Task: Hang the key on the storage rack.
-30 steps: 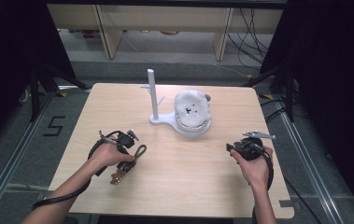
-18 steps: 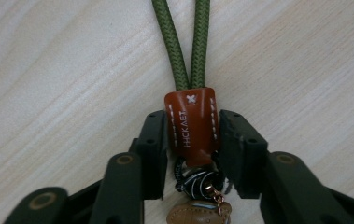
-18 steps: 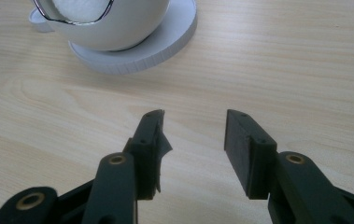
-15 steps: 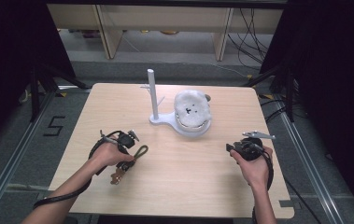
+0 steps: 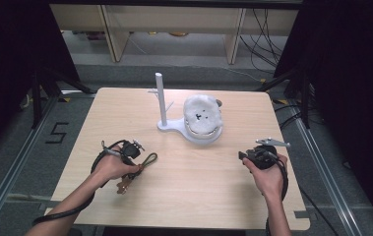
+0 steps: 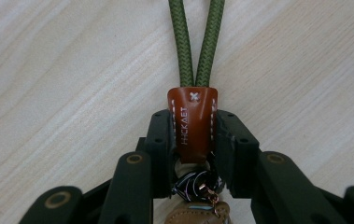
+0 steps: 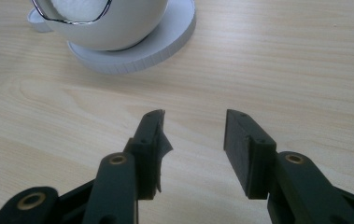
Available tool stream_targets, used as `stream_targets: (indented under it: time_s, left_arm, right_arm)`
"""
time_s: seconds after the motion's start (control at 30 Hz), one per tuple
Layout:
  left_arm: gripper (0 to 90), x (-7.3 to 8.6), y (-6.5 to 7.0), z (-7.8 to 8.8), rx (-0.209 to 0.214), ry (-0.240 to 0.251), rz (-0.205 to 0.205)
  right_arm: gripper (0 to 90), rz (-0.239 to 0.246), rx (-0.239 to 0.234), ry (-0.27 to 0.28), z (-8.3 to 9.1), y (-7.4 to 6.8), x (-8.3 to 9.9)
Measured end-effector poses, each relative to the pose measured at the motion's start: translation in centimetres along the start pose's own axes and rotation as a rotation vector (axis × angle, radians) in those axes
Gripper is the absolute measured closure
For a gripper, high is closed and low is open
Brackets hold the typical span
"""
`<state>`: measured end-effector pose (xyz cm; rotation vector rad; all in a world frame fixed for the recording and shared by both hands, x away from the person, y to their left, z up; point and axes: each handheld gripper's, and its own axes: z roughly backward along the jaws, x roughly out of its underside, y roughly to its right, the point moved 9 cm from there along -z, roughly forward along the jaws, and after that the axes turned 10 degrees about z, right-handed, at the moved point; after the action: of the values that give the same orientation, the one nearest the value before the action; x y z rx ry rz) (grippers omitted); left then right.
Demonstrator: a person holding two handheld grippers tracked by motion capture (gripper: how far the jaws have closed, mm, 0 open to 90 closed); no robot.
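A keychain lies on the table's left side, with a green cord loop, a brown leather tab and small keys. My left gripper points down at it. Its jaws have just been closing and now press on the leather tab from both sides. My right gripper hovers low over the table's right side, open, with bare wood between its fingers.
A white stand with an upright post and a round base carrying a white rounded shell sits at the table's far middle, just ahead of my right gripper. The wooden table drops off on all sides.
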<state>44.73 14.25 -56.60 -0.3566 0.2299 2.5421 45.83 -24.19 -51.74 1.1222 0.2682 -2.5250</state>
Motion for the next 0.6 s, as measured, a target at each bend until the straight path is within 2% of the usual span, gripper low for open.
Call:
stream_targets:
  time_s: [0.03, 0.07, 0.13, 0.2, 0.27, 0.3, 0.47, 0.5, 0.57, 0.6]
  left_arm:
    - [68.1, 0.0, 0.0, 0.0, 0.000, 0.000, 0.000]
    - [68.1, 0.0, -0.1, 0.2, 0.004, 0.020, -0.003]
    - [68.1, -0.1, 0.0, 0.4, 0.015, 0.061, 0.016]
    - [68.1, -0.1, 0.0, 0.6, 0.015, 0.072, 0.013]
    - [68.1, -0.1, -0.2, 1.2, 0.024, 0.117, 0.015]
    - [68.1, -0.1, -0.2, 1.2, 0.024, 0.117, 0.015]
    - [68.1, 0.0, -0.8, 2.2, 0.039, 0.193, 0.027]
    - [68.1, 0.0, -0.8, 2.2, 0.039, 0.193, 0.027]
    - [68.1, 0.2, -1.0, 2.7, 0.043, 0.235, 0.036]
    - [68.2, 0.2, -1.0, 2.7, 0.043, 0.235, 0.036]
  right_arm:
    - [58.5, 0.000, 0.000, 0.000, 0.0, 0.0, 0.0]
    - [58.6, 0.014, -0.001, 0.006, 0.0, 0.1, 0.0]
    - [58.6, 0.010, 0.001, 0.004, 0.0, 0.1, 0.0]
    - [58.6, 0.011, 0.000, 0.010, -0.1, 0.1, -0.1]
    - [58.7, 0.000, 0.001, 0.006, 0.0, 0.0, 0.0]
    - [58.7, 0.000, 0.001, 0.006, 0.0, 0.0, 0.0]
    - [58.7, 0.002, 0.008, 0.001, 0.0, 0.1, 0.0]
    - [58.7, 0.002, 0.008, 0.001, 0.0, 0.1, 0.0]
    - [58.7, 0.021, 0.008, 0.009, -0.1, 0.2, 0.0]
    - [58.7, 0.002, 0.001, 0.003, 0.0, 0.1, 0.0]
